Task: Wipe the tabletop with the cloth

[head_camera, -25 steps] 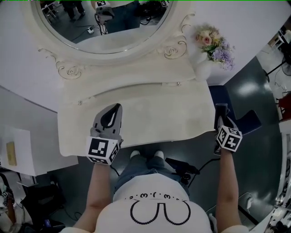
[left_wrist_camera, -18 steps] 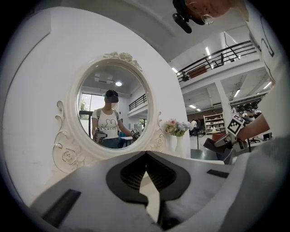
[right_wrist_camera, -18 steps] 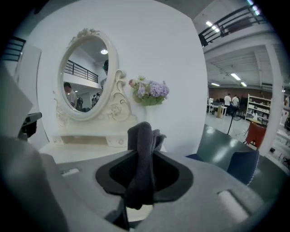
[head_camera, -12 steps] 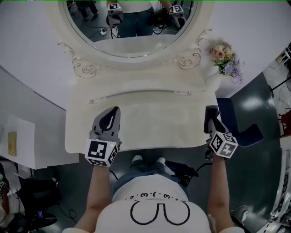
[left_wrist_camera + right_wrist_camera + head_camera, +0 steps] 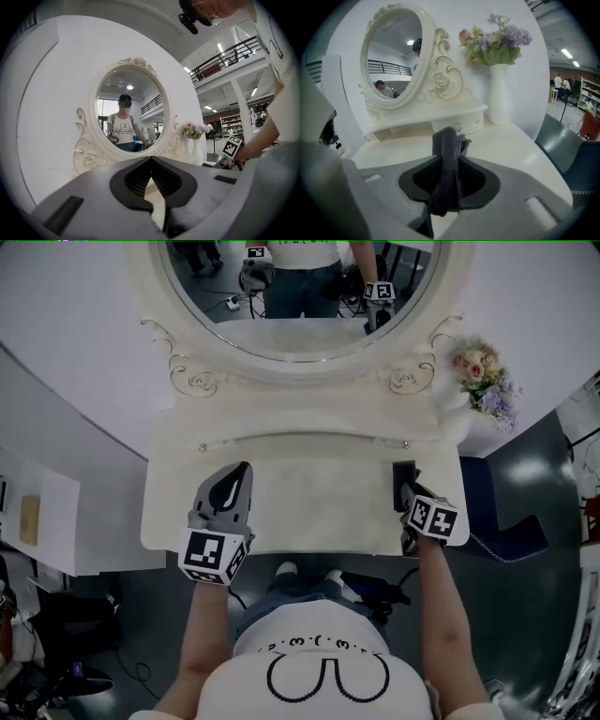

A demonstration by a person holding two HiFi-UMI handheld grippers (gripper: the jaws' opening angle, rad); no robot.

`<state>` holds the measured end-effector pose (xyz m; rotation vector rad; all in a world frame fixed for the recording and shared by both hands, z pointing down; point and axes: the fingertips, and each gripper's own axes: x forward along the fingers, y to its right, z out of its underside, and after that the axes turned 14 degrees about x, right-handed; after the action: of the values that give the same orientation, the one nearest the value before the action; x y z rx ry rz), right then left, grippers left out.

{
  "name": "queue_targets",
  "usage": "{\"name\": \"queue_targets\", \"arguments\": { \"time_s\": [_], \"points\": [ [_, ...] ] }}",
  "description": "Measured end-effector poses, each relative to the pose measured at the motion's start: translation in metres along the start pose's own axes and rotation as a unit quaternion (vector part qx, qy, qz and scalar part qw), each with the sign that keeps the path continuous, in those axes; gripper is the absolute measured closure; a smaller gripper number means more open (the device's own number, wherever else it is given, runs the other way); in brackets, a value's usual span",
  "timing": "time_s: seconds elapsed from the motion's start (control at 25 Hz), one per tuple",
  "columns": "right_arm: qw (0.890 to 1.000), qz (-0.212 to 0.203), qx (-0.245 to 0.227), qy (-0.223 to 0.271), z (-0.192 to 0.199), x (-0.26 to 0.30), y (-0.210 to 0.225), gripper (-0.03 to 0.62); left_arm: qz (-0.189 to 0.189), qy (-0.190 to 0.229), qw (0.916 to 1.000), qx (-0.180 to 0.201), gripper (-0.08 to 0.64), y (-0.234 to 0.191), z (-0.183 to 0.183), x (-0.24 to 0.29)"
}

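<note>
Forearms of the person reach in from the near edge in the head view, one set of tongs in each hand. The left tongs [image 5: 242, 471] sit over the near-left part of the cream-white tabletop [image 5: 319, 507], tips together with nothing between them. The right tongs [image 5: 409, 501] are angled down over the near-right part, clamped on a dark grey folded cloth [image 5: 449, 159]. A bunched end of it sticks out past the tips; whether it touches the surface yet can't be told. The step in hand looks like setting the cloth down to begin a stroke. To do it well, lower until the loose cloth end flattens on the surface and not the hard tips. Keep the clamp firm so the fabric doesn't drag out, then sweep in overlapping passes from the right edge towards the left. The left tongs should probably lift or shift aside so their patch gets wiped too. Further back, go easy along the low cream drawer shelf with small knobs [image 5: 457, 123]. Steer clear of the white vase of pastel flowers [image 5: 499, 93] at the back right, which is likely to tip. Behind it all stands the oval mirror in its ornate cream frame [image 5: 300, 296], which needs no contact.
</note>
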<state>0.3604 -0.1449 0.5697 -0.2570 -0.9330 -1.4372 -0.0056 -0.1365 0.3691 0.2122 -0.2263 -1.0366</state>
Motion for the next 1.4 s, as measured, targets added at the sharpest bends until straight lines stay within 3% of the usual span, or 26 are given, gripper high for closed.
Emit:
{"name": "queue_targets", "arguments": {
  "time_s": [0.2, 0.28, 0.4, 0.48, 0.68, 0.84, 1.28, 1.32, 1.36, 1.4],
  "points": [
    [0.999, -0.004, -0.011, -0.038, 0.013, 0.027, -0.005, 0.485, -0.014, -0.013, 0.9998, -0.004, 0.558, -0.005, 0.009, -0.004],
    [0.999, -0.016, -0.016, -0.048, 0.015, 0.03, -0.01, 0.443, -0.018, -0.016, 0.9997, -0.004, 0.558, -0.006, 0.012, -0.004],
    [0.999, -0.036, -0.031, -0.005, 0.001, 0.025, -0.023, 0.161, -0.017, -0.017, 0.9997, -0.004, 0.558, -0.006, 0.013, -0.003],
    [0.998, -0.041, -0.042, 0.028, -0.008, 0.018, -0.03, 0.067, -0.015, -0.017, 0.9997, -0.005, 0.558, -0.006, 0.013, -0.002],
    [0.996, -0.059, -0.055, 0.023, -0.008, 0.001, -0.045, 0.057, -0.006, -0.01, 0.9999, -0.004, 0.558, -0.003, 0.008, 0.004],
    [0.991, -0.08, -0.061, 0.083, -0.031, -0.038, -0.066, 0.061, 0.005, 0.001, 1.0, -0.001, 0.558, 0.003, 0.001, 0.011],
    [0.951, -0.1, -0.154, 0.247, -0.09, -0.152, -0.139, 0.067, 0.031, 0.042, 0.9986, 0.01, 0.558, 0.014, -0.028, 0.014],
    [0.944, -0.092, -0.154, 0.277, -0.096, -0.167, -0.14, 0.087, 0.031, 0.048, 0.9983, 0.013, 0.558, 0.014, -0.033, 0.013],
    [0.933, -0.079, -0.154, 0.316, -0.105, -0.186, -0.14, 0.295, 0.031, 0.055, 0.9979, 0.015, 0.558, 0.013, -0.04, 0.013],
    [0.92, -0.068, -0.157, 0.353, -0.112, -0.204, -0.141, 0.594, 0.03, 0.063, 0.9974, 0.018, 0.558, 0.012, -0.047, 0.012]
  ]
}}
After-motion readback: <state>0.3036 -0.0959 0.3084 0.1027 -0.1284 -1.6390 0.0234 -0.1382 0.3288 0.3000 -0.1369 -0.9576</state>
